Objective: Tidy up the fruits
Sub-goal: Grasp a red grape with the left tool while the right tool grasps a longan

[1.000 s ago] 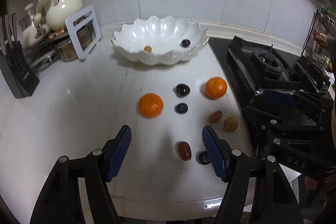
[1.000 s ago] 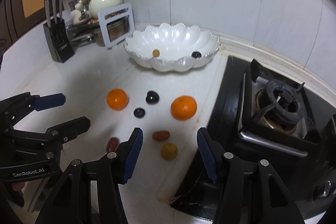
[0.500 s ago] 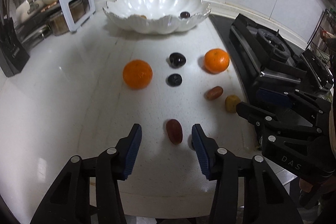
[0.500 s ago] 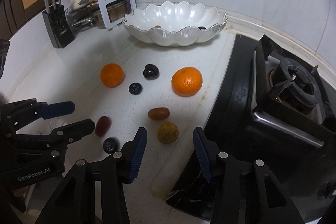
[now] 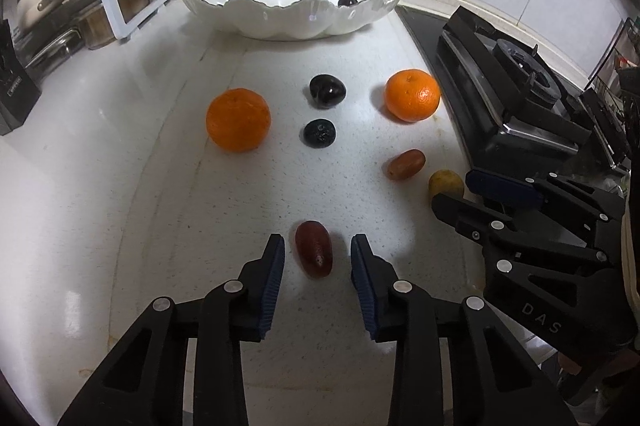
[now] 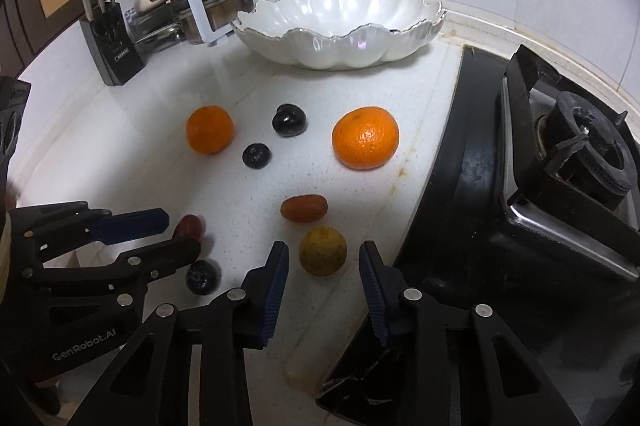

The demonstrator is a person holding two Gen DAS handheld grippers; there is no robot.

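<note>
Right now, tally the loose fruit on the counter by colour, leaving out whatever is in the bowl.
Orange fruits: 2
Dark fruits: 3
Red-brown fruits: 2
Yellow fruit: 1
Total: 8

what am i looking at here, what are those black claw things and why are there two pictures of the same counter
These are two hand-held grabbers, one in each of a person's hands. Each has two fingers with blue pads and a wide-angle camera looking forward along them, so each picture is one grabber's own view.

In the left view, the left gripper straddles a dark red grape. Its fingers have just been closing, but a gap shows on both sides, so nothing is held yet.

In the right view, the right gripper brackets a yellowish round fruit the same way, also closing and not yet pinching.

On the white counter lie two oranges, dark berries and a reddish-brown fruit. Behind stands a scalloped white bowl; a stove sits at the right.
</note>
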